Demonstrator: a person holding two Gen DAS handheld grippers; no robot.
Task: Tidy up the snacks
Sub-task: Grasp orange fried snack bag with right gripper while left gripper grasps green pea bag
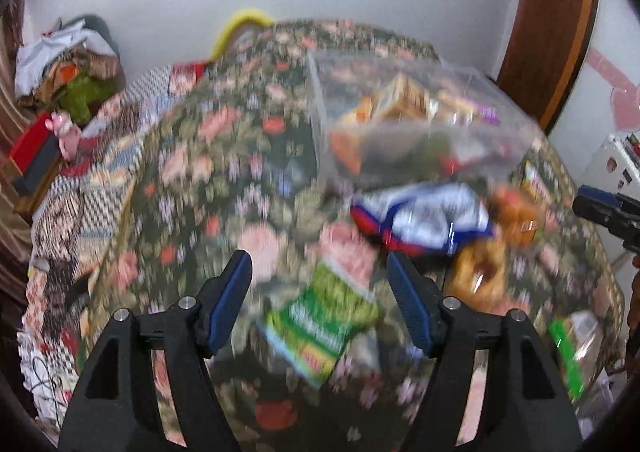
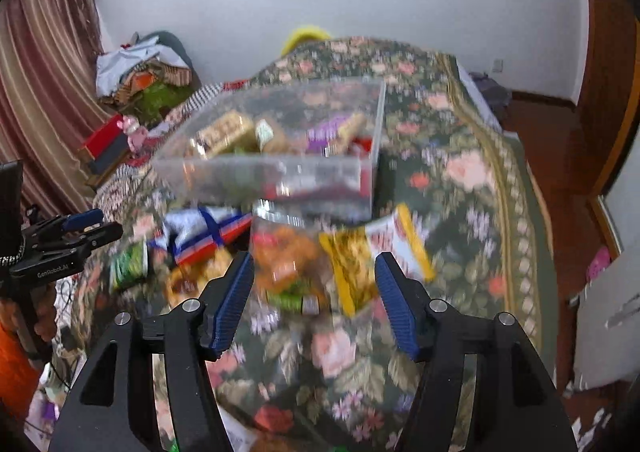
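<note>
Both the left gripper [image 1: 320, 288] and right gripper [image 2: 314, 288] hung released near the clear bin [image 2: 280, 140]. The green packet [image 1: 320, 316] looked light, crinkly, slippery; pinching one edge seemed best.

White lettering reading roughly "GenRoboAI" can be made out on the black body of the left gripper [image 2: 93, 226] in the right wrist view. Print on the blurred snack packets cannot be read.
</note>
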